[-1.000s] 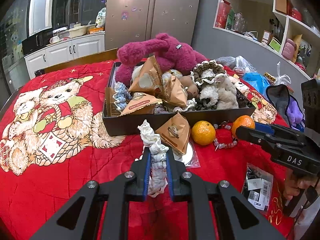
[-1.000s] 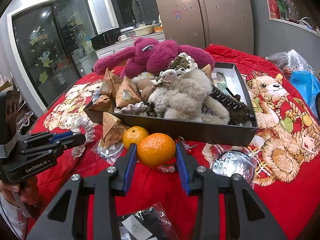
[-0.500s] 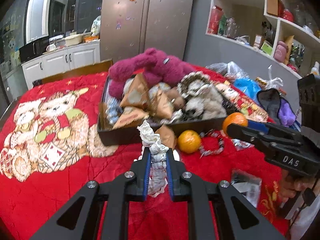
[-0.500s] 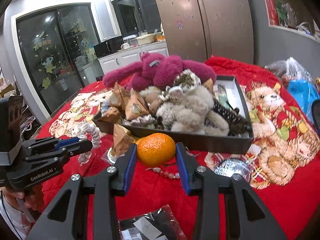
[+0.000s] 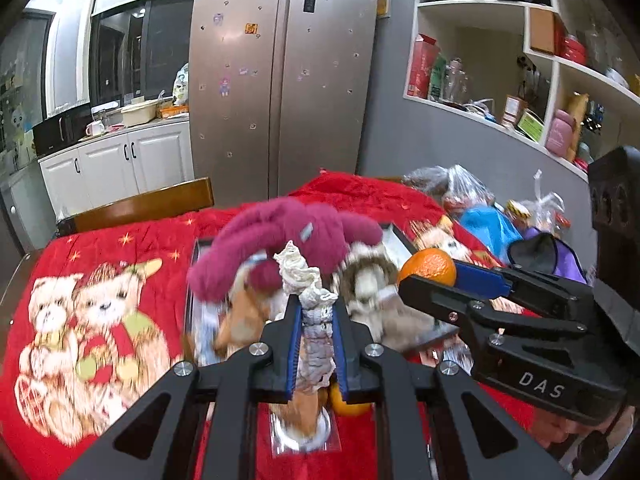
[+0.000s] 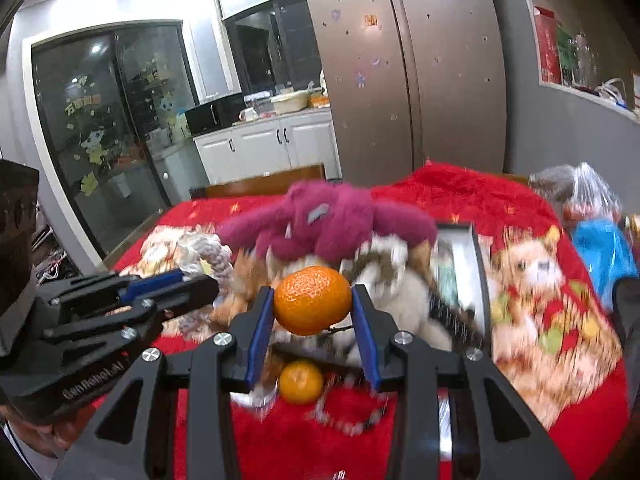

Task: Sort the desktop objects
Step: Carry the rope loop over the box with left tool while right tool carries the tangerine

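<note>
L gripper (image 5: 316,336) is clenched on a white crinkled fabric scrunchie (image 5: 310,300), which stands up between the blue pads, held above the surface (image 5: 128,240), in front of the dark tray (image 6: 478,264). R gripper (image 6: 313,332) is grasping an orange (image 6: 312,300), pads pressed on both its sides, fruit off the cloth & in front of the tray's near wall. In the left wrist view the R gripper (image 5: 452,280) comes in from the right w/ the same orange (image 5: 428,266) at its tip; in the right wrist view the L gripper (image 6: 192,280) comes in from the left w/ the scrunchie (image 6: 208,254).

A 2nd orange (image 6: 301,382) lies on the red cloth near the surface's front edge, just before the tray, beside a bead bracelet (image 6: 348,412) (blurred). The tray sits mid-surface, crammed w/ stuff: magenta plush toy (image 6: 328,220) draped over the far side, a cream fluffy toy (image 6: 404,300) at the near right. Bags (image 5: 480,216) are piled along the surface's right edge. Most of the tray contents are motion-blurred, can't tell details.
</note>
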